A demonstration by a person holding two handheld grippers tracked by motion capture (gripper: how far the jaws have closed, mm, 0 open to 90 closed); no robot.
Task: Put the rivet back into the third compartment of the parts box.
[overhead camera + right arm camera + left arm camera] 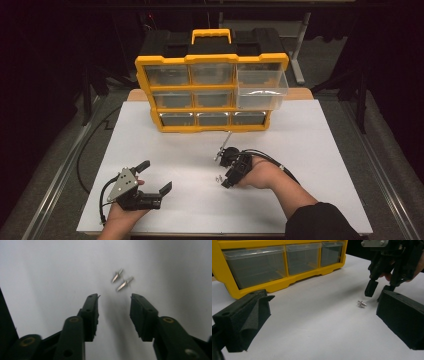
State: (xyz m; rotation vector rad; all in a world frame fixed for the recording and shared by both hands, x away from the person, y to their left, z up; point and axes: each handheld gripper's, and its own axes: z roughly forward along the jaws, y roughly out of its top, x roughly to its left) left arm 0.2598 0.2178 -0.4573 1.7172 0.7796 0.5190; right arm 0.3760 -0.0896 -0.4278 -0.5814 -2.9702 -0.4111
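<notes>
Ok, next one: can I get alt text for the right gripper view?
The right gripper, its two black jaws apart with nothing between them, points at two small silvery metal pins lying side by side on the white table surface just beyond the jaw tips. The pins look blurred.

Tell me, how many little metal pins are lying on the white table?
2. One pin and the other pin lie side by side just ahead of the right tool. More could be hidden.
</notes>
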